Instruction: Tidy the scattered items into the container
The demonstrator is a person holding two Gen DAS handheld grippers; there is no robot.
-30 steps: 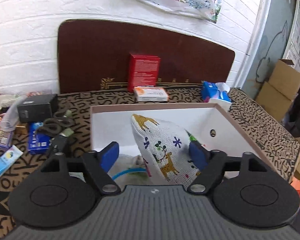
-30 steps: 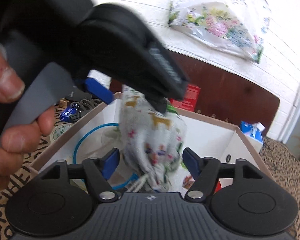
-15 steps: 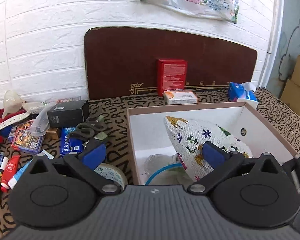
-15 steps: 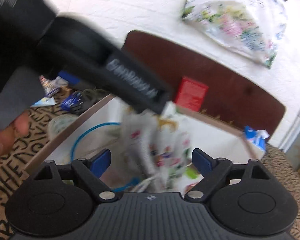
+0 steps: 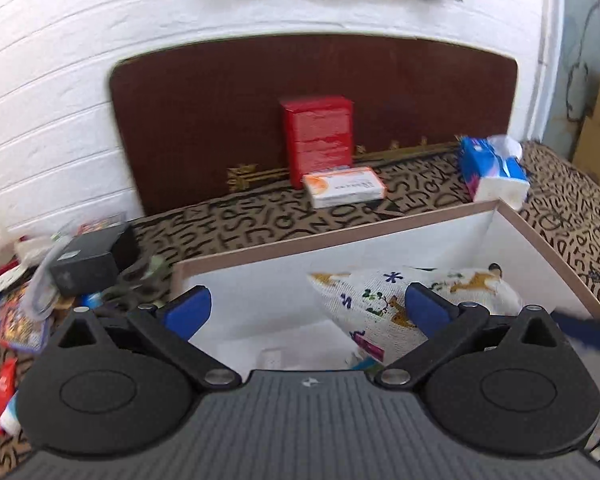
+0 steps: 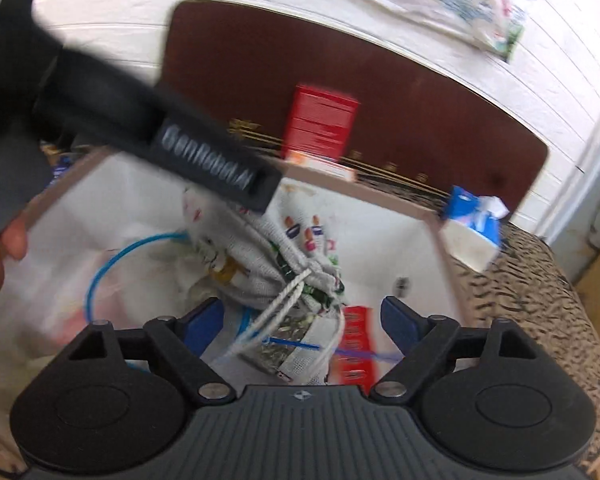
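The container [image 5: 380,236], a white box with a tan rim, sits on a bed covered in a letter-print spread [image 5: 260,220]. Inside the container lies a white drawstring pouch [image 6: 268,248] printed with small animals, tilted against the right side, its cord end toward the near wall. Under and beside the pouch are a blue cable [image 6: 100,272], a red packet [image 6: 356,344] and some clear plastic wrapping.

The left tool [image 5: 306,306] hangs over the container's near left corner with its 2 blue pads spread wide and nothing between them; the pouch shows past its right pad. The right tool [image 6: 302,318] hangs over the container's near wall, its jaws closing slightly yet wide apart, the pouch's cord lying in the gap without touching either pad. A person's hand [image 6: 4,252] holds the left tool at the frame's left edge.

Beyond the container, against the brown headboard [image 5: 220,120], stands a red box [image 5: 320,136] with a white and orange carton [image 5: 342,188] lying just before it. A blue tissue pack [image 5: 492,172] sits at the container's far right corner. Left of the container lie a black box [image 5: 88,264] and blurred scattered items [image 5: 16,320].
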